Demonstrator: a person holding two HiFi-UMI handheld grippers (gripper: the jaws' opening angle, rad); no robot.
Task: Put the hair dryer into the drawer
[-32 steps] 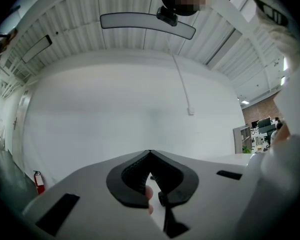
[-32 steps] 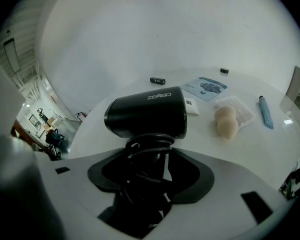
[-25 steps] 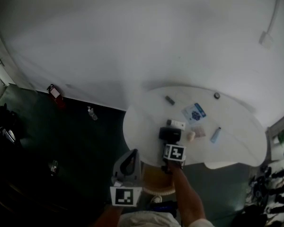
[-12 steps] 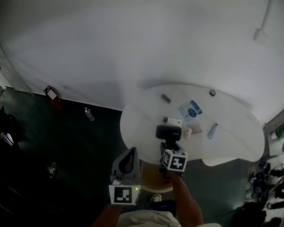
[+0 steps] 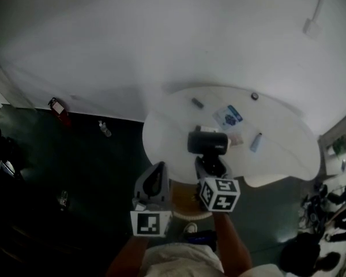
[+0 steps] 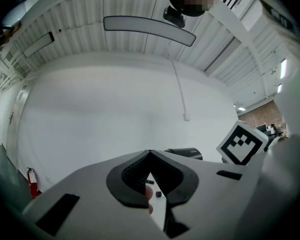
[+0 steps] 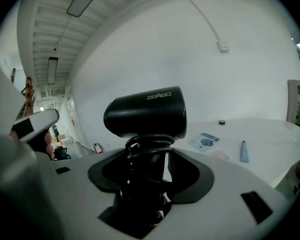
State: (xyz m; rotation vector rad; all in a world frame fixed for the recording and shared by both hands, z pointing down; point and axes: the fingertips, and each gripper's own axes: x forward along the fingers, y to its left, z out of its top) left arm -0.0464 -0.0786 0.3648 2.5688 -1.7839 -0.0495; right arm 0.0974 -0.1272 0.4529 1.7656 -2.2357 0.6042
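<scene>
Over the round white table (image 5: pixel 288 154), the right gripper (image 5: pixel 210 165) clamps the black plastic hair dryer (image 5: pixel 207 142). The left gripper (image 5: pixel 157 175) is closed on nothing.

Bare industrial hall or studio: ribbed ceiling (image 6: pixel 115 4) and strip light (image 6: pixel 149 28) above the left gripper (image 6: pixel 150 154), fire extinguisher (image 6: pixel 33 181) on its left.

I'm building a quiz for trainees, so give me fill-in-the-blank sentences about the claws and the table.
1. The right claw is shut on the ___ of the hair dryer.
2. The hair dryer's body is ___.
3. The left claw holds ___.
4. On the white table lies a ___ tube.
Missing words: handle; black; nothing; blue.
</scene>
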